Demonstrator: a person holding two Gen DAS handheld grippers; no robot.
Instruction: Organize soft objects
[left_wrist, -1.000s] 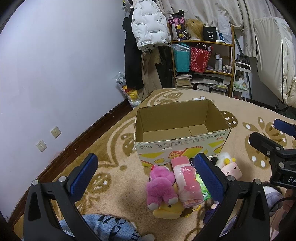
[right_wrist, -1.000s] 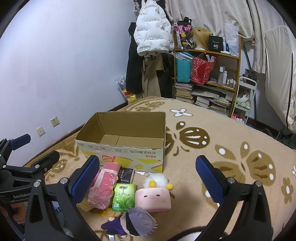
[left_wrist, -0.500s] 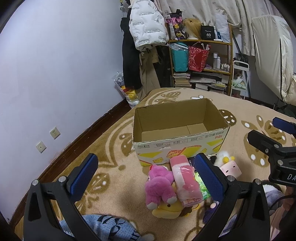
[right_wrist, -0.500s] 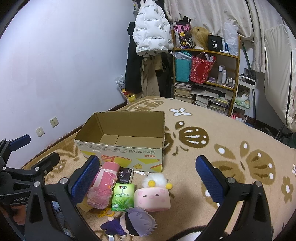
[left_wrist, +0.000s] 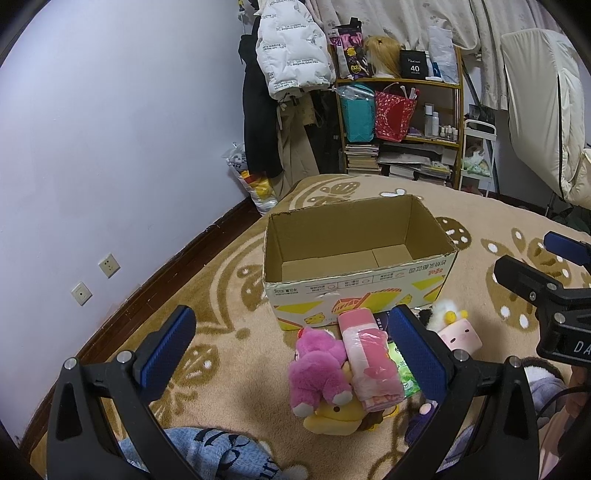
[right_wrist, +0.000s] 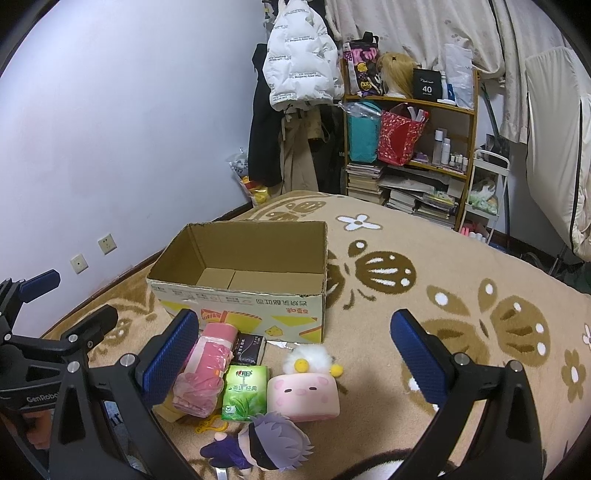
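left gripper (left_wrist: 291, 354) and right gripper (right_wrist: 295, 358), both spread wide and empty, hover over the carpet (right_wrist: 461, 280). since 1 s ago the views have edged only slightly nearer the pile — nothing lifted, so sorting seems not begun. left to right: pink plush (left_wrist: 317, 369), pink pack (right_wrist: 207, 369), green tissue pack (right_wrist: 245, 393), pig cushion (right_wrist: 304, 395); cardboard box (right_wrist: 243, 295) behind, empty. yellow plush (left_wrist: 332, 417) mostly buried — kind unclear.

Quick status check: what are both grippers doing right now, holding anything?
Left gripper: open, holding nothing, hovering over the toy pile.
Right gripper: open, holding nothing, above the pink pig plush.
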